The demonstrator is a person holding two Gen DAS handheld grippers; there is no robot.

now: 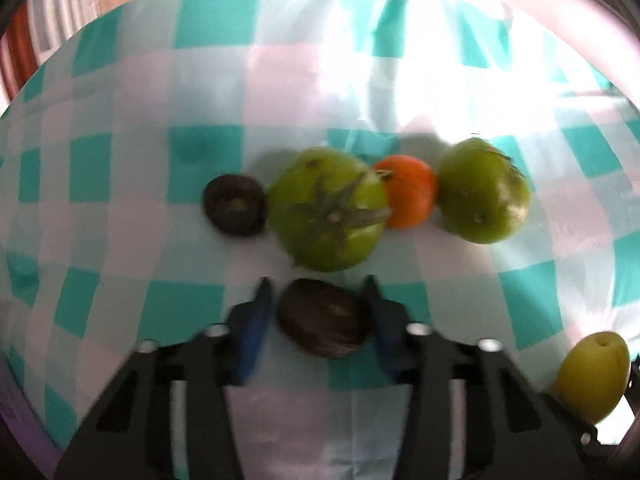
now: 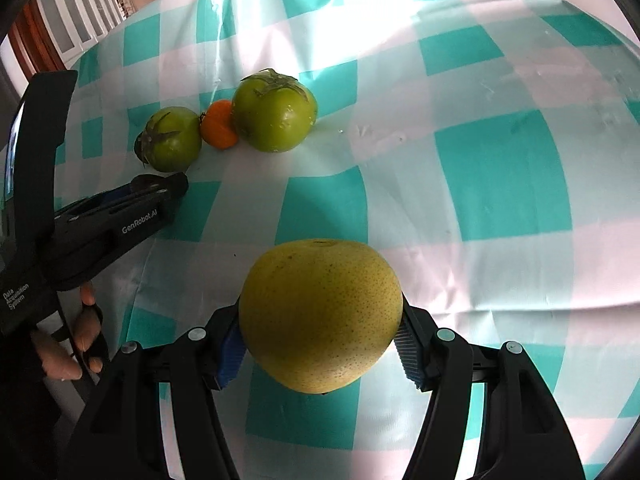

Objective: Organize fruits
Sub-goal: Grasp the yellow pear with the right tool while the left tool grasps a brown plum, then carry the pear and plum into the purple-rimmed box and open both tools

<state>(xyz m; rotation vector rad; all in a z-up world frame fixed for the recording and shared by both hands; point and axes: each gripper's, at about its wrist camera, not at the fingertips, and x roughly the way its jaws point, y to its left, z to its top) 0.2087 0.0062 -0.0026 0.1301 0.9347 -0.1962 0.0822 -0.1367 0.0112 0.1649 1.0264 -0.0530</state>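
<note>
My left gripper holds a dark brown fruit between its blue pads, just in front of a row of fruits: another dark fruit, a green tomato, a small orange fruit and a second green tomato. My right gripper is shut on a large yellow-green pear, held above the cloth. The pear also shows in the left wrist view at the lower right. The left gripper shows at the left of the right wrist view, near the green tomato.
A teal and white checked tablecloth covers the table. The orange fruit and the bigger green tomato lie together at the back left. White cabinets and a wooden door stand beyond the table's far left edge.
</note>
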